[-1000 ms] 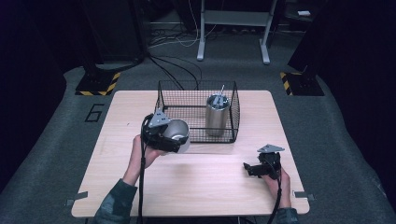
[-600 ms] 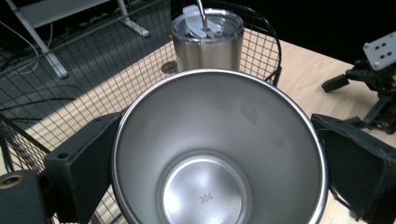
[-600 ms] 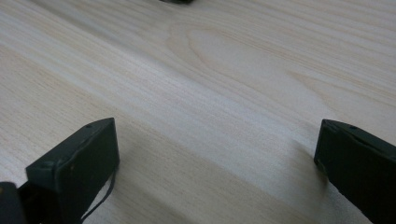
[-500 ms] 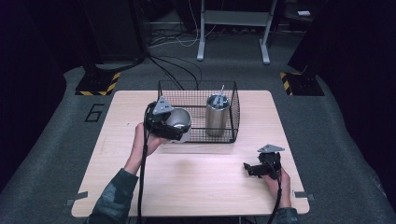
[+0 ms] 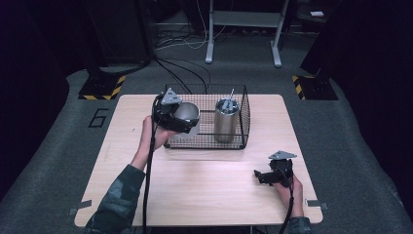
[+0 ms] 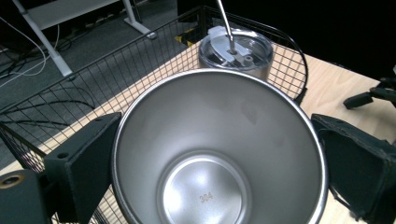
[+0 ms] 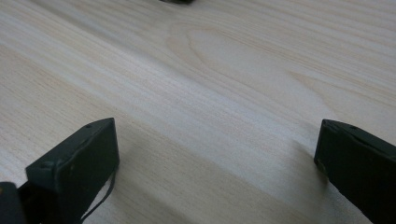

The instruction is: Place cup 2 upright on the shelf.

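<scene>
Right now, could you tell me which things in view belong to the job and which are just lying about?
In play: open steel cup held by left gripper; wire basket; lidded tumbler with straw inside it.
Idle: right gripper, open on the table; floor cables.

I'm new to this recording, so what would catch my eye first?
The open steel cup clamped in the left hand-held gripper, held over the left end of the wire basket. Inside the basket stands a lidded tumbler with a straw. The right hand-held gripper rests open on the bare table.
</scene>
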Available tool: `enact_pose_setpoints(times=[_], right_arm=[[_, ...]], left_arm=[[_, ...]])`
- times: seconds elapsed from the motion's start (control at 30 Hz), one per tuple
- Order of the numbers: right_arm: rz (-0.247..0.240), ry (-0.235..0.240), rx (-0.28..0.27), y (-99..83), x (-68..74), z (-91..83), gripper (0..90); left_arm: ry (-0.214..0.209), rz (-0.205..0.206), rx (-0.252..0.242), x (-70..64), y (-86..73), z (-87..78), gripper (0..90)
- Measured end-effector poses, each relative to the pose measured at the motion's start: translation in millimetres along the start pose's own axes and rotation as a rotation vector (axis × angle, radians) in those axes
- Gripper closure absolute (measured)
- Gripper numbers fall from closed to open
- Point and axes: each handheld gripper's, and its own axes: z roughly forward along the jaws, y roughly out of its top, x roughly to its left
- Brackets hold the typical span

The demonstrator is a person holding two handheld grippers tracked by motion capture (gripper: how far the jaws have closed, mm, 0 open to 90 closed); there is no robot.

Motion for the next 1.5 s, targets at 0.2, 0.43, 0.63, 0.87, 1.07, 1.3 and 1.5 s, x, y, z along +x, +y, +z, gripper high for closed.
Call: enact_pose_setpoints(times=[0.2,0.43,0.63,0.87,1.07,1.3,1.5], right_arm=[[0.000,0.000,0.000,0.0,0.0,0.0,0.0],[-0.001,0.000,0.000,0.0,-0.1,0.0,0.0],[0.000,0.000,0.000,0.0,-0.1,0.0,0.0],[0.000,0.000,0.000,0.0,0.0,0.0,0.0],[-0.001,0.000,0.000,0.0,-0.1,0.0,0.0],[0.000,0.000,0.001,0.0,-0.1,0.0,0.0],[0.000,0.000,0.000,0.0,-0.1,0.0,0.0]], left_arm=[[0.005,-0.005,0.008,9.7,5.3,8.7,6.1],[0.005,-0.011,0.019,18.9,10.5,19.8,6.1],[0.012,-0.007,0.026,25.3,13.5,31.4,6.1],[0.016,-0.021,0.039,32.0,16.2,47.1,6.1],[0.020,-0.021,0.055,35.6,17.6,58.4,6.1],[0.022,-0.014,0.074,39.4,14.7,70.5,6.1],[0.030,-0.023,0.085,41.4,11.2,80.6,6.0]])
